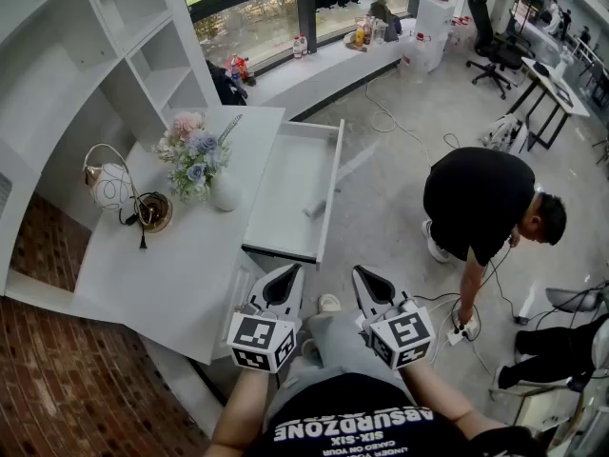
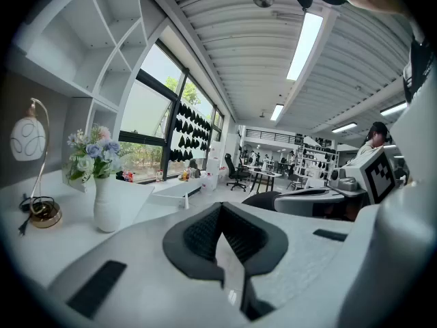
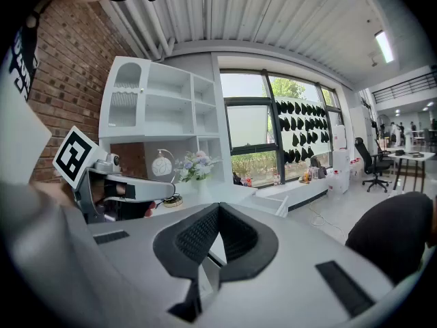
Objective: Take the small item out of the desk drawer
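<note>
Left gripper (image 1: pixel 288 274) and right gripper (image 1: pixel 367 277), jaws together, empty, near open drawer (image 1: pixel 285 174) with small item (image 1: pixel 315 208).

left hand-held gripper (image 1: pixel 287 276) closed, right hand-held gripper (image 1: pixel 367 279) closed, side by side

You stand in an open-plan office: beyond your fingers (image 1: pixel 284 288), white desk (image 1: pixel 181 255) and shelving (image 1: pixel 114 27); to their right, swivel chair (image 1: pixel 495 41), work desk (image 1: pixel 554 79), cables (image 1: pixel 385 117) on concrete floor (image 1: pixel 400 174).
</note>
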### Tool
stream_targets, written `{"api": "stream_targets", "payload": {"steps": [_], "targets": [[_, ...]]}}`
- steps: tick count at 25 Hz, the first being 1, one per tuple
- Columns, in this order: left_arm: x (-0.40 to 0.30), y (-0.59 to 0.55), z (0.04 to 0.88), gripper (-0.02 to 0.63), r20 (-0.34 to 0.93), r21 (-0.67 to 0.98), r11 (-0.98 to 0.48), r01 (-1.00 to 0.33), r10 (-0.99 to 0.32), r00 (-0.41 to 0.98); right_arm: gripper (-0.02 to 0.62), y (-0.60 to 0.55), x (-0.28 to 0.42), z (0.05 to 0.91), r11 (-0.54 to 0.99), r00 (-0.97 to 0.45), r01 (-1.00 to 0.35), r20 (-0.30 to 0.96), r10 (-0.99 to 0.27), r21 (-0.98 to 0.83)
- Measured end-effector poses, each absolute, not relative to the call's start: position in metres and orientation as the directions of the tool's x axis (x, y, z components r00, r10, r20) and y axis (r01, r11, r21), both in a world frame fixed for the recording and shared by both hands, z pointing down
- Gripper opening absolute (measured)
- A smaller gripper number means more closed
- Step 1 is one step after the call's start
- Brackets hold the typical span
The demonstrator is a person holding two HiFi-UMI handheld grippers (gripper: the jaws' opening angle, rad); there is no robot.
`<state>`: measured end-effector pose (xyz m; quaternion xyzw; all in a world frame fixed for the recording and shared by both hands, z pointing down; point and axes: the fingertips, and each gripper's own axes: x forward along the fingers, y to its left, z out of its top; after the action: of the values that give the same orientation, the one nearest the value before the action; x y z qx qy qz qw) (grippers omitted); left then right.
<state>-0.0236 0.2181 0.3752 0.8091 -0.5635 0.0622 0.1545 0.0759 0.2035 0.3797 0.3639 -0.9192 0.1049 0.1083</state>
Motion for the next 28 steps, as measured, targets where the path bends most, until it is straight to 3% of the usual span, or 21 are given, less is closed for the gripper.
{"api": "stream_targets", "payload": {"steps": [28], "targets": [[-0.047,0.095,0.384,0.008,0.317,0.184,-0.379,-0.907,-0.851,0.419,-0.002,0.087,0.051,0.402,0.692,-0.695,-0.706,0.331,-0.638,-0.148]]}}
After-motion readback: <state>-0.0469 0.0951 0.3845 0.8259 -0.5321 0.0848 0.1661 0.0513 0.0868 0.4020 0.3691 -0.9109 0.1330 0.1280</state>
